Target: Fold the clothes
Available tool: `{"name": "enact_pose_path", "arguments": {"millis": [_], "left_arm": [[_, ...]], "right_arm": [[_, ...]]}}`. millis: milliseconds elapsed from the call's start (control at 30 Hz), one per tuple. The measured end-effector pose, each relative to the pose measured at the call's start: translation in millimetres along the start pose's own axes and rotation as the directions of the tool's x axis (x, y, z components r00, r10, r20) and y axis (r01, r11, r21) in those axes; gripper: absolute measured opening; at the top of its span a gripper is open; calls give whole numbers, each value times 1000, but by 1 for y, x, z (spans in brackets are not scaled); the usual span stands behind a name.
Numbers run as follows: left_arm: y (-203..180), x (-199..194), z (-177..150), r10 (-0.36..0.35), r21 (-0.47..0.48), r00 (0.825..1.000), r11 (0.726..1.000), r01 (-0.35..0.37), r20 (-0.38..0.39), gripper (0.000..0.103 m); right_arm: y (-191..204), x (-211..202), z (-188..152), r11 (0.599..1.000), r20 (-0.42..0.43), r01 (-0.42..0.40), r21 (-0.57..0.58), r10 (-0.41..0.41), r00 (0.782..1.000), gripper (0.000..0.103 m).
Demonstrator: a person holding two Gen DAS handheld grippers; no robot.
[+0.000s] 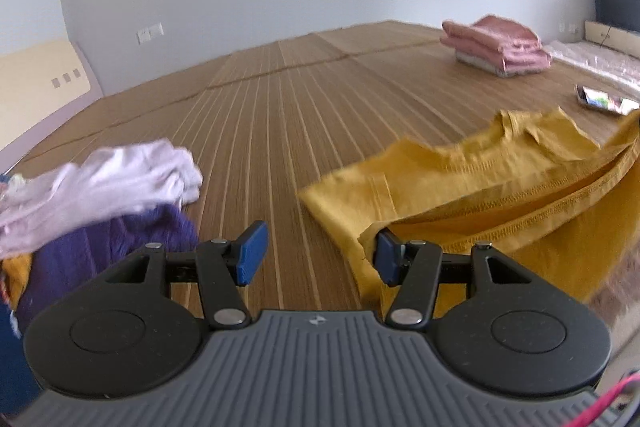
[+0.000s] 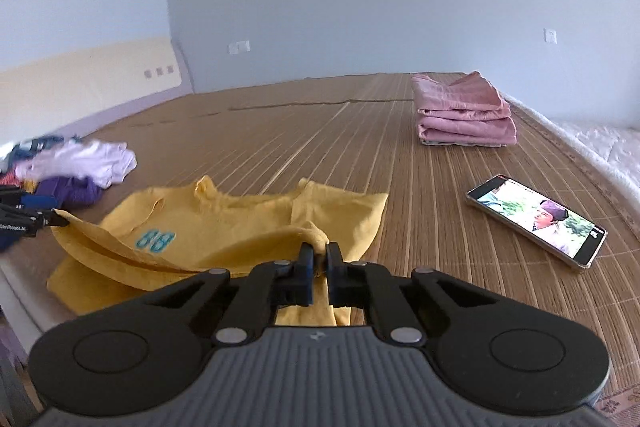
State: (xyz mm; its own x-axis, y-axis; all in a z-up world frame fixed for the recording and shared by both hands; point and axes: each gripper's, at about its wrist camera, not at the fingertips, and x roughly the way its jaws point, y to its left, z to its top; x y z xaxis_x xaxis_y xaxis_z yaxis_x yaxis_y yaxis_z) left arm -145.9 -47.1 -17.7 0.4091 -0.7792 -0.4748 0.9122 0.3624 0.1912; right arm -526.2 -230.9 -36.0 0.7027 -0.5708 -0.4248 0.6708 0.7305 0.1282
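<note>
The right gripper [image 2: 319,259] has its jaws pinched almost together on a bunched hem corner of the yellow shirt [image 2: 224,223], which lies spread on the bamboo mat [image 2: 320,131] with a teal "88" print facing up. The left gripper [image 1: 318,251] stands wide apart, its right blue pad [image 1: 387,259] touching the shirt's stitched hem edge at 3 o'clock, nothing clamped. A heap of unfolded clothes [image 1: 96,195] lies at 9 o'clock, a folded pink stack [image 2: 464,115] at 1 o'clock, a phone [image 2: 536,221] at 3 o'clock.
</note>
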Motion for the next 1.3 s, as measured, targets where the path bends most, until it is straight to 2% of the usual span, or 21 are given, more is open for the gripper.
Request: {"name": "enact_pose_path", "arguments": {"millis": [67, 333, 400, 467, 500, 533, 567, 633, 767, 867, 1000, 1067, 1200, 1233, 1300], "left_arm": [[2, 9, 6, -16, -13, 1000, 1000, 16, 11, 62], [4, 54, 23, 2, 35, 1000, 999, -2, -6, 62], [6, 65, 22, 6, 41, 1000, 999, -6, -16, 68], [8, 75, 20, 4, 46, 1000, 999, -3, -30, 69], [10, 79, 18, -8, 43, 999, 999, 9, -34, 69], [13, 81, 17, -22, 34, 999, 999, 23, -33, 69], [16, 82, 16, -38, 23, 999, 999, 38, -32, 70], [21, 83, 15, -63, 8, 998, 998, 63, -26, 71], [29, 84, 19, -89, -33, 996, 996, 89, -21, 80], [37, 88, 21, -93, -97, 995, 991, 89, -34, 81], [37, 93, 19, -77, -99, 996, 992, 73, -46, 81], [38, 97, 16, -83, -104, 994, 992, 76, -67, 82], [38, 100, 13, -78, -67, 992, 995, 72, -100, 82], [40, 99, 13, -83, -58, 992, 995, 77, -99, 84], [47, 97, 13, -111, -69, 989, 992, 105, -94, 88]], "right_arm": [[-4, 5, 4, 1000, 4, 15, 18, -15, 1000, 6], [-9, 43, 13, 995, -35, 94, 28, -93, 995, 6], [-9, 56, 19, 994, -57, 107, 36, -105, 993, 7], [-11, 68, 25, 991, -62, 120, 66, -116, 991, 9], [-12, 74, 27, 989, -74, 129, 70, -123, 990, 14], [-14, 79, 28, 986, -75, 148, 81, -142, 987, 25], [-17, 82, 29, 982, -66, 163, 96, -157, 985, 29], [-26, 85, 31, 975, -63, 172, 138, -165, 984, 30], [-38, 79, 29, 968, -59, 168, 189, -159, 985, 35], [-33, 69, 25, 976, -35, 148, 158, -144, 989, 37], [-16, 57, 22, 997, -26, 45, 59, -44, 999, 43], [-6, 61, 21, 1000, -57, -26, 2, 26, 998, 44], [10, 85, 19, 994, -114, -94, -58, 87, 990, 44], [12, 93, 18, 994, -123, -83, -64, 75, 990, 44], [13, 108, 17, 997, -164, -5, -73, -7, 986, 44]]}}
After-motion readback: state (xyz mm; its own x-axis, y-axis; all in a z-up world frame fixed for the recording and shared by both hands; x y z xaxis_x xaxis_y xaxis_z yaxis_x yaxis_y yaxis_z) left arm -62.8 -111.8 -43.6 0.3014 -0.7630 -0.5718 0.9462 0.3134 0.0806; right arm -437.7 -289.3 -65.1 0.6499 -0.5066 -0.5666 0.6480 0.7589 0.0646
